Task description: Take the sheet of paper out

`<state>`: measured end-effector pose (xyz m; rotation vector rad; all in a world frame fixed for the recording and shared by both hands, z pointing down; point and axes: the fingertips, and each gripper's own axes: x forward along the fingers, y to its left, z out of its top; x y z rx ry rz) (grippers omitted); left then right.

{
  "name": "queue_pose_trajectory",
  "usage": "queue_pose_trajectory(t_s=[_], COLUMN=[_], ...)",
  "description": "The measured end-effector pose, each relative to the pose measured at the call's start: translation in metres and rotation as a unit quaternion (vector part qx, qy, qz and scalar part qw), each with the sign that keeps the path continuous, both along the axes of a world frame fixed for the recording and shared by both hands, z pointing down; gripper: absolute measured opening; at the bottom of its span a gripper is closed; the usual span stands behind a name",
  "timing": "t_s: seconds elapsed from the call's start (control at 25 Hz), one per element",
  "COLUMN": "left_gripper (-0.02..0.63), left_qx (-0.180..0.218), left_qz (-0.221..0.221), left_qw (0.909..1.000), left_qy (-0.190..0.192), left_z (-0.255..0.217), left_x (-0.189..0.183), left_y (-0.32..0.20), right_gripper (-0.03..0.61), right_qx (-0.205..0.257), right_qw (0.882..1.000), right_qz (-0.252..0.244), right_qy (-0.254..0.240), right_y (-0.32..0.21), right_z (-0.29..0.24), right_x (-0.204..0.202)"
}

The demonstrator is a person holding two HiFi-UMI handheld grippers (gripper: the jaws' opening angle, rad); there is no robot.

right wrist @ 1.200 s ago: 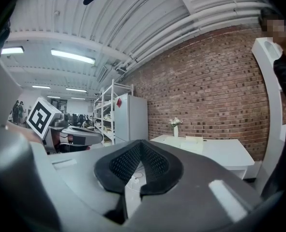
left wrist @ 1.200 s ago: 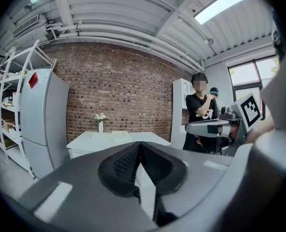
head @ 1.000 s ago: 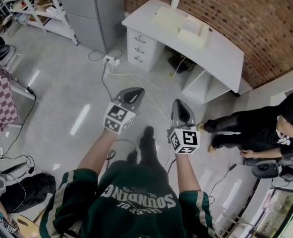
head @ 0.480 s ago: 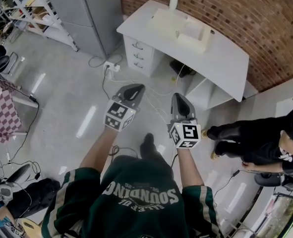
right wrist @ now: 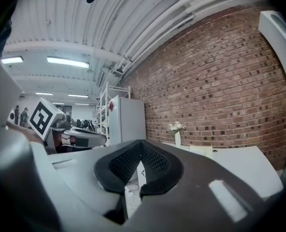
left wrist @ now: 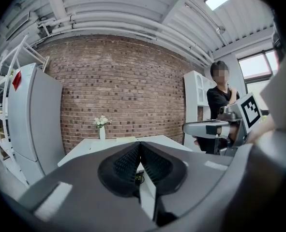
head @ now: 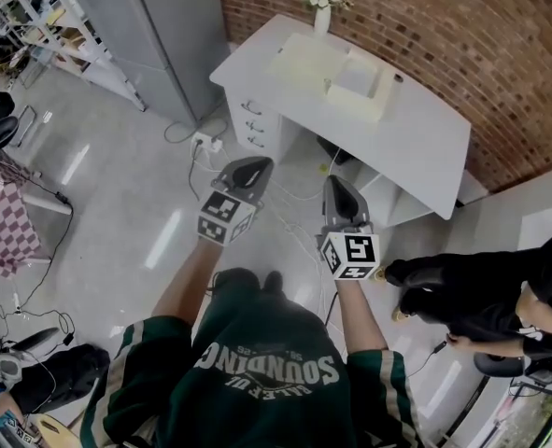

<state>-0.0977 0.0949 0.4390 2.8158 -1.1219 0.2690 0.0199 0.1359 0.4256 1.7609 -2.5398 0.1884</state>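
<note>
Sheet of paper: not showing as a separate item in any view. The likeliest place is the cream-coloured tray unit [head: 336, 68], which is sitting on the white surface [head: 416, 143] toward the edge by the brick wall [head: 462, 35]. Whether a sheet is lying in it or on it cannot be told. A white vase of flowers [head: 322, 3] is standing just beyond the unit, at the surface's far corner.

Tools: the left tool [head: 248, 164] and right tool [head: 337, 185] are hanging side by side over the floor [head: 117, 203]. Both are pointing toward the surface and are well apart from it. The unit is lying ahead of both, slightly to the right. The left gripper view is showing ribbed pads meeting with nothing between them, and the right gripper view is showing the same. Both tools are closed and empty.

Step in hand (judgement): the approach, with no reach begun.
- The person is facing loose cables [head: 285, 194] and a power strip [head: 204, 142] on the floor by the drawer end, so footing is calling for care.
- A second person [head: 472, 283] is occupying the floor to the right, so the line straight ahead is looking safer.
- One tool is needing to open before arrival.
- Coming in low and flat at the sheet's free edge is looking best, pinching paper only.
- The other tool is staying free to steady the unit if it slides.
</note>
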Motion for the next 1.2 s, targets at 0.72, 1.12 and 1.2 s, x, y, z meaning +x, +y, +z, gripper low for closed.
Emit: queue_pose_trajectory(t_s=[0.72, 1.12, 1.2], left_gripper=[0.011, 0.011, 0.011], left_qx=[-0.014, -0.014, -0.012], left_qz=[0.022, -0.003, -0.004], left_qw=[0.9996, 0.9999, 0.9999], left_qy=[-0.014, -0.006, -0.002], left_z=[0.008, 0.009, 0.008], left_x=[0.048, 0.017, 0.015], left_y=[-0.039, -0.050, -0.053], right_gripper=[-0.002, -0.002, -0.002], right_qx=[-0.014, -0.010, -0.011], right_qw=[1.000, 1.000, 1.000], right_qz=[0.009, -0.017, -0.019], right_qy=[-0.011, -0.003, 0.006], right_y=[-0.034, -0.047, -0.049], right_z=[0.016, 0.014, 0.015], right_x=[0.044, 0.013, 0.012])
